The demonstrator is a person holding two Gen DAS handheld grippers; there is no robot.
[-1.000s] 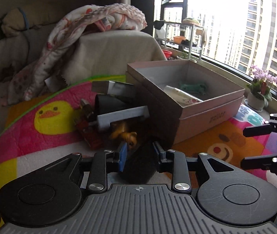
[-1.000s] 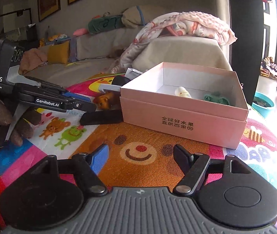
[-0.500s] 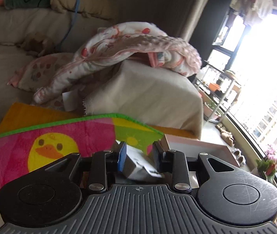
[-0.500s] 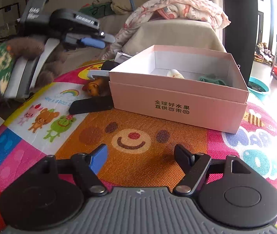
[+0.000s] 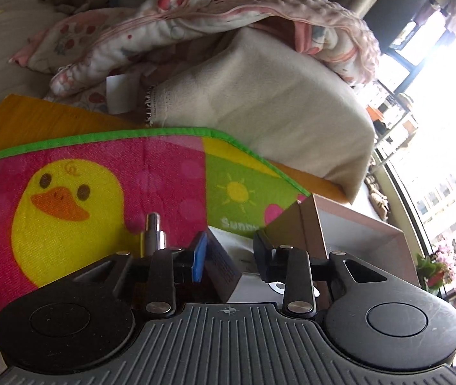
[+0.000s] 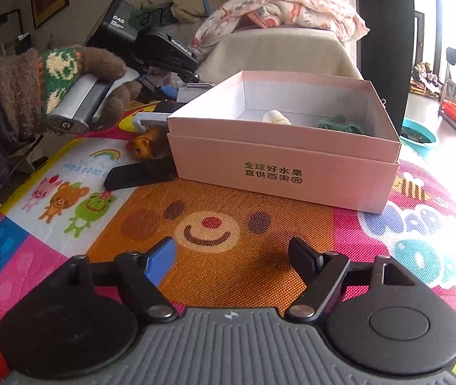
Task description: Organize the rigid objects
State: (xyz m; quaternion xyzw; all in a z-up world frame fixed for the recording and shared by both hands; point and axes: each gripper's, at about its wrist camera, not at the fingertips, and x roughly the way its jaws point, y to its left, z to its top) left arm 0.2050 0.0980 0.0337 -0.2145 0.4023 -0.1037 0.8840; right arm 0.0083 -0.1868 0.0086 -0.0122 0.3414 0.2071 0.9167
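The box (image 6: 285, 166), pink and open-topped, sits on the play mat (image 6: 228, 243) at about 12 o'clock from the right gripper (image 6: 232, 261), well apart from it. That gripper hovers low over the mat with nothing between its fingers, and its jaws are opening. Only the right view shows inside the box: a cream bottle (image 6: 276, 117) and a green toy (image 6: 340, 125) at the back. It also shows a brown toy (image 6: 146, 142) and a flat black piece (image 6: 141, 175) touching the box's 9 o'clock side, and a gloved hand (image 6: 61, 77) carrying the left gripper (image 6: 163, 51) at 10 o'clock. Only the left view shows that gripper's grip (image 5: 229, 250): its fingers are closed on a small white carton (image 5: 228, 263), near the box's corner (image 5: 311, 224) at 2 o'clock. A metal nozzle (image 5: 152, 234) stands at 11 o'clock beside the duck print (image 5: 64, 211).
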